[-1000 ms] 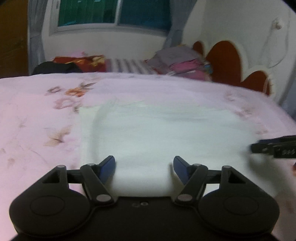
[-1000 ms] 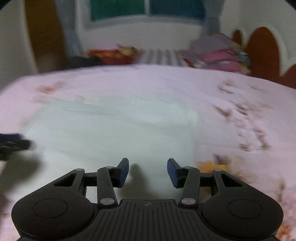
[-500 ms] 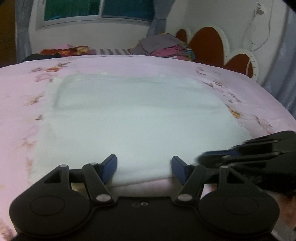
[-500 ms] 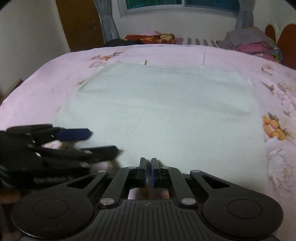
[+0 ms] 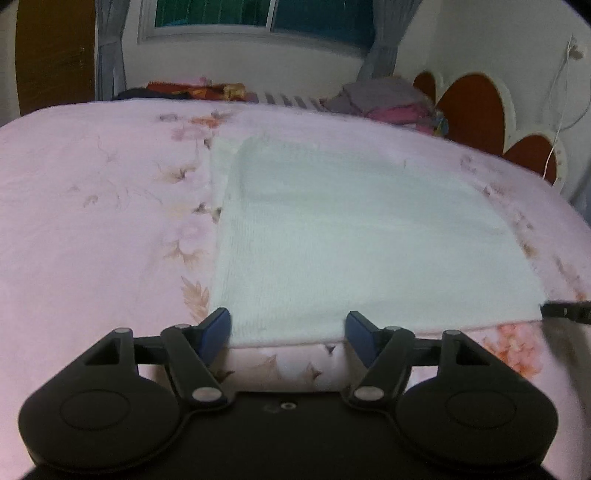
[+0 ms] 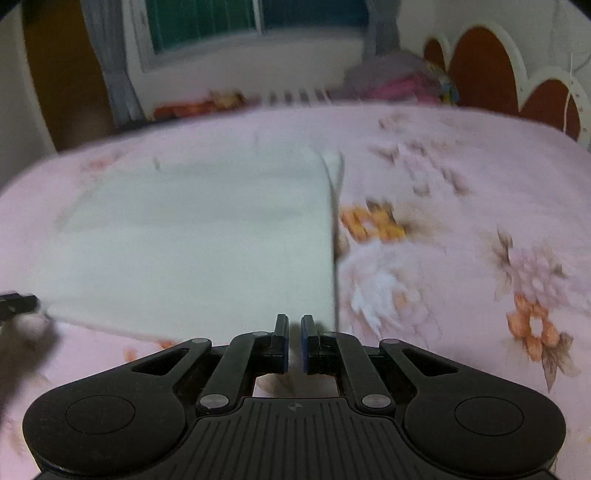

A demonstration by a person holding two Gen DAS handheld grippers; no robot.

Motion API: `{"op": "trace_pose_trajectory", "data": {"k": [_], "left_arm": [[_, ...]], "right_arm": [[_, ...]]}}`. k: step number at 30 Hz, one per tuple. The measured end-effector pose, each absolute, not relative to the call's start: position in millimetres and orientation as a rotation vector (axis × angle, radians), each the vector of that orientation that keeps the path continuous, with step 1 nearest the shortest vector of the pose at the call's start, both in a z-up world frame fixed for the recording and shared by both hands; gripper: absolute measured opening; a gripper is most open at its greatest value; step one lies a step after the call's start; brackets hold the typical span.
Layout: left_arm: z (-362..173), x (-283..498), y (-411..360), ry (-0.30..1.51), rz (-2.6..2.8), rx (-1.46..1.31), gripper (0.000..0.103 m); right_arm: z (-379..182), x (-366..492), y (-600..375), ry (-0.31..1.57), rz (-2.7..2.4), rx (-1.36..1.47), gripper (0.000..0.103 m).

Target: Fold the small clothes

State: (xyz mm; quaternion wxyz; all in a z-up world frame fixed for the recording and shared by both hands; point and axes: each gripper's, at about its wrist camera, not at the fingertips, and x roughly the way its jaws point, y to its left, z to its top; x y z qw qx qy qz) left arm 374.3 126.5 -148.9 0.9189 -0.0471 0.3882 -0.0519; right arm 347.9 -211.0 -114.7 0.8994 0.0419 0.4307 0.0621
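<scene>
Right wrist view puts your right gripper (image 6: 293, 341) pressed together at the near hem of the white garment (image 6: 207, 243), apparently pinching it. Your left gripper (image 5: 288, 334) is spreading, empty, astride that hem; close it next, then carry the edge toward the far end of the pink bedsheet (image 5: 92, 221).

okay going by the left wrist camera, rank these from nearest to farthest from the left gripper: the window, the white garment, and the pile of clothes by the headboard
From the left gripper:
1. White garment, right in front, its near hem between the open fingers.
2. Pile of clothes, at the far edge of the bed, toward the right by the headboard.
3. Window, on the back wall beyond the bed, top centre.
</scene>
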Motion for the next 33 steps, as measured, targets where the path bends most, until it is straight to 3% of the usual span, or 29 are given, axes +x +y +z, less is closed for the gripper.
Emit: {"op": "trace_pose_trajectory", "data": {"k": [6, 9, 24, 33], "left_arm": [[-149, 369, 134, 0.792, -0.101, -0.123, 0.067], [-149, 370, 133, 0.795, -0.107, -0.115, 0.068], [-125, 338, 132, 0.775, -0.063, -0.149, 0.070], [-169, 304, 153, 0.738, -0.077, -0.856, 0.061]], "right_arm": [[-108, 340, -211, 0.843, 0.140, 0.105, 0.004], [-129, 352, -209, 0.934, 0.127, 0.095, 0.005], [-86, 308, -219, 0.820, 0.187, 0.222, 0.005], [-75, 295, -203, 0.783, 0.268, 0.236, 0.005]]}}
